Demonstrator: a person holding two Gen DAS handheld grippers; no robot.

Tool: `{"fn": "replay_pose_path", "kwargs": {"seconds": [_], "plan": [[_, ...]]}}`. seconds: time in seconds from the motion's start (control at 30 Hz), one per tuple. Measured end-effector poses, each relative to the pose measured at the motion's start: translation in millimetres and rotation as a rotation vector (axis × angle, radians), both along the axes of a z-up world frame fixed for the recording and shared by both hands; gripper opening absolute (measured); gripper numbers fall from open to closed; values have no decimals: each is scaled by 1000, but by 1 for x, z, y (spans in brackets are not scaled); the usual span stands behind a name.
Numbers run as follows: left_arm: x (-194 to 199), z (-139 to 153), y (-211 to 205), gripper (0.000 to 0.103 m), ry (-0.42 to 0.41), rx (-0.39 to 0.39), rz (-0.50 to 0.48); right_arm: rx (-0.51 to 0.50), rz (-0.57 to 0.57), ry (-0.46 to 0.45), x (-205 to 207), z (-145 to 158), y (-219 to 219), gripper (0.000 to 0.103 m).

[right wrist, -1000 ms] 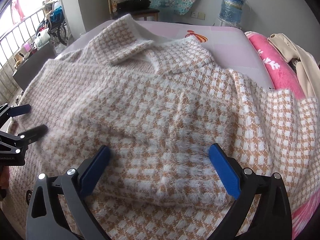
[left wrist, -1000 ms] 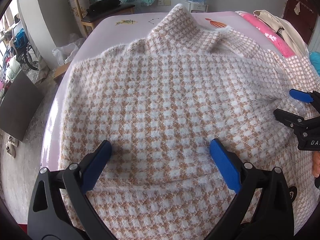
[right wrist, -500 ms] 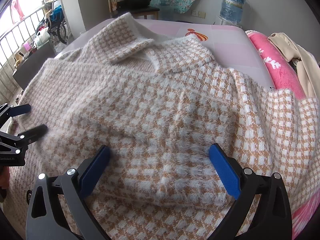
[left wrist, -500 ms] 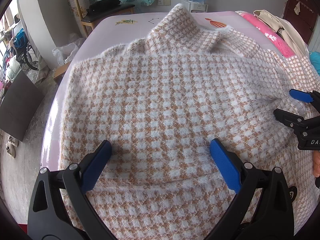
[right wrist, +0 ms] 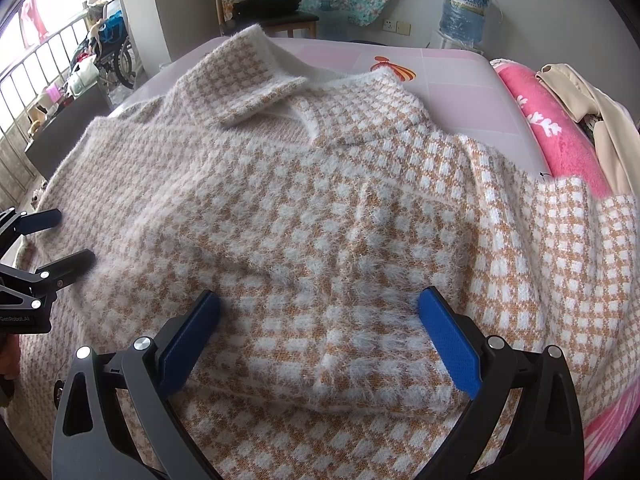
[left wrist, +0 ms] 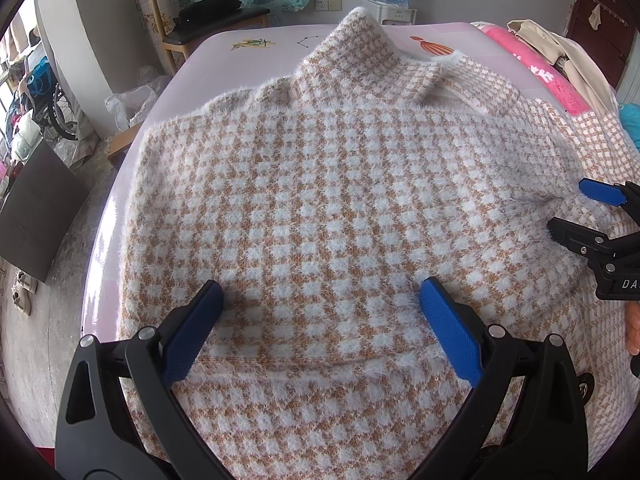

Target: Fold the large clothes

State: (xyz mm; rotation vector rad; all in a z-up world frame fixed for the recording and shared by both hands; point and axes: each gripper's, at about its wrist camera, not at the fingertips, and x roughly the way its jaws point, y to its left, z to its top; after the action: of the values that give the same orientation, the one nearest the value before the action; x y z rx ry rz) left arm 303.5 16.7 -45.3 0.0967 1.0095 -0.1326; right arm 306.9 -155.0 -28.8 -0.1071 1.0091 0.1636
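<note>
A fluffy tan-and-white checked sweater (left wrist: 320,200) lies spread on a pink-covered table (left wrist: 224,52), its turtleneck collar (left wrist: 360,52) at the far end. A sleeve is folded across its body (right wrist: 360,264). My left gripper (left wrist: 320,300) hovers open over the lower left part of the sweater, nothing between its blue pads. Over the folded sleeve, my right gripper (right wrist: 318,312) is open as well. Each gripper shows in the other's view: the right gripper (left wrist: 576,212) at the right edge, the left gripper (right wrist: 60,236) at the left edge.
A pink blanket (right wrist: 552,128) and a beige garment (right wrist: 592,100) lie at the table's right side. Behind the table stand a wooden chair (left wrist: 208,12) with dark cloth and a water bottle (right wrist: 464,0). The floor drops off at the left table edge (left wrist: 100,248).
</note>
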Motion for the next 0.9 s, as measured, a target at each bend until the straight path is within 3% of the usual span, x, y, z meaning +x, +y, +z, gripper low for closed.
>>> {"fn": "replay_pose_path", "kwargs": {"seconds": [0.9], "plan": [[1,0,0,96,1,1,0,1,3,3,1,0,-1,97]]}}
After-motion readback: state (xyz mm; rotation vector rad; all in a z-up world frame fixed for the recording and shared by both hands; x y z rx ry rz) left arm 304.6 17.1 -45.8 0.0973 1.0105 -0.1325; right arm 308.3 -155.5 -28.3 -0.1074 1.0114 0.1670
